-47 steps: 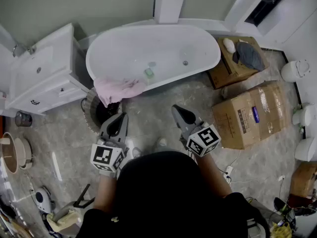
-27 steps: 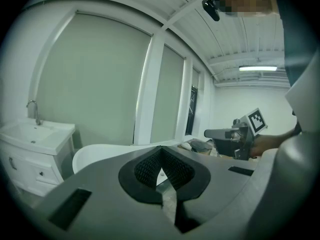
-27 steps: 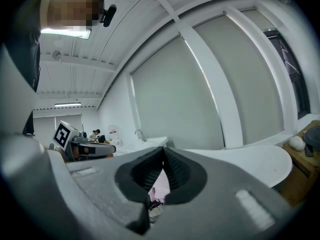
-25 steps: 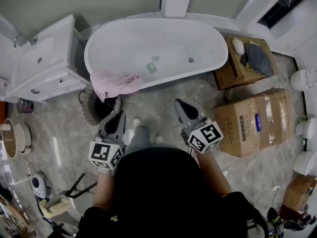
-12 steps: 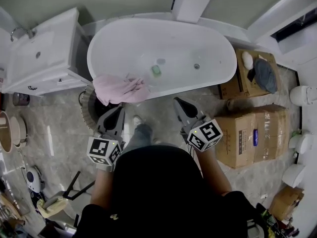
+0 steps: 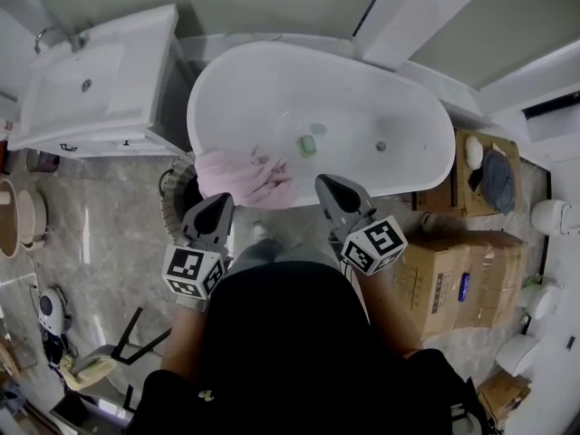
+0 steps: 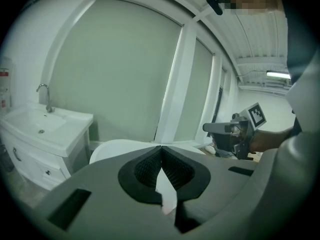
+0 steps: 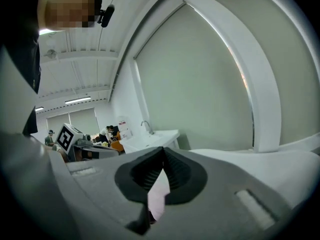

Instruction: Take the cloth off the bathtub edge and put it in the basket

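A pink cloth is draped over the near edge of the white bathtub. Just below and to its left, a dark round basket stands on the floor, partly hidden by the cloth and my left gripper. My left gripper is shut and empty, its tip just short of the cloth's lower edge. To the right of the cloth, my right gripper is also shut and empty, level with the tub's rim. In the left gripper view the jaws meet at the tip; the right gripper view shows the same.
A white vanity with a sink stands left of the tub. Cardboard boxes sit on the floor at the right, one with items on top. A small green object lies inside the tub. A stool stands at the lower left.
The view has moved toward the tub: the tub, cloth and basket now lie closer under both grippers. Both grippers stay shut and held out in front.
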`<state>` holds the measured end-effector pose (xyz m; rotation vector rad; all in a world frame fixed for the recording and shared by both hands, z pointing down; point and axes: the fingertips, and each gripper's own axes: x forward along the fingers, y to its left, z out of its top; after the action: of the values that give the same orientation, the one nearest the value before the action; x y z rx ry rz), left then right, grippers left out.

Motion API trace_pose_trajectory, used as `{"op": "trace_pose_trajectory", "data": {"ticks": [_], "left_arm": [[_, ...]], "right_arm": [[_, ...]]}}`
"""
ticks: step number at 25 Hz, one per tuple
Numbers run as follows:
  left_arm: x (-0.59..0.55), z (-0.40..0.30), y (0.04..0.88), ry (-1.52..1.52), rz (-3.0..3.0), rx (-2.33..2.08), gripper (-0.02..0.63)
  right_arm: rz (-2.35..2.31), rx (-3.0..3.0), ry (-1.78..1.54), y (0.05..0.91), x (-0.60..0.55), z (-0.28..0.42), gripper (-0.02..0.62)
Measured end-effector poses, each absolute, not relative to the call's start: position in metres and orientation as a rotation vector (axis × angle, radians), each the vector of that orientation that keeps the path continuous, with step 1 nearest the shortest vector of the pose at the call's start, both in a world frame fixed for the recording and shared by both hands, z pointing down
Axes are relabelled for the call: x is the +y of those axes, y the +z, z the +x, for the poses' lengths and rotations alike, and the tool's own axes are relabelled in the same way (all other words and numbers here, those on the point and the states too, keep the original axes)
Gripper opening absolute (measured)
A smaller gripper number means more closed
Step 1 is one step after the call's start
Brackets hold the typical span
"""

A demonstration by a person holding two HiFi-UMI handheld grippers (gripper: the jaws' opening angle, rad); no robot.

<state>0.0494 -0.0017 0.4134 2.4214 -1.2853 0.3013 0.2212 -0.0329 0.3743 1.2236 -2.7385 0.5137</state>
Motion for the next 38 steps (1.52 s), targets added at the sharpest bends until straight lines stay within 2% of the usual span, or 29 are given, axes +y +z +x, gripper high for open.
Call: {"op": "trace_pose_trajectory", "data": {"ticks": [14, 26, 32, 35, 38], "left_arm": [[-0.035, -0.015, 0.447, 0.305, 2.15, -1.523, 0.012], [-0.043, -0.05, 0.539, 0.284, 1.841, -1.65, 0.016], [-0.052, -0.062, 0.606, 0.348, 1.708, -1.646, 0.138], [-0.057, -0.063, 0.638, 0.37, 1.632, -1.636, 0.228], [-0.064, -0.062, 0.669, 0.387, 1.573, -1.627, 0.29]], "right_arm": [[0.846, -2.772, 0.543, 0.391, -0.1, 0.147, -0.003], [0.621, -2.727, 0.51, 0.41, -0.132, 0.119, -0.003], [0.56, -2.683, 0.507, 0.434, -0.14, 0.113, -0.003], [0.571, -2.653, 0.514, 0.443, -0.145, 0.124, -0.003], [0.593, -2.617, 0.526, 0.454, -0.149, 0.138, -0.003]]}}
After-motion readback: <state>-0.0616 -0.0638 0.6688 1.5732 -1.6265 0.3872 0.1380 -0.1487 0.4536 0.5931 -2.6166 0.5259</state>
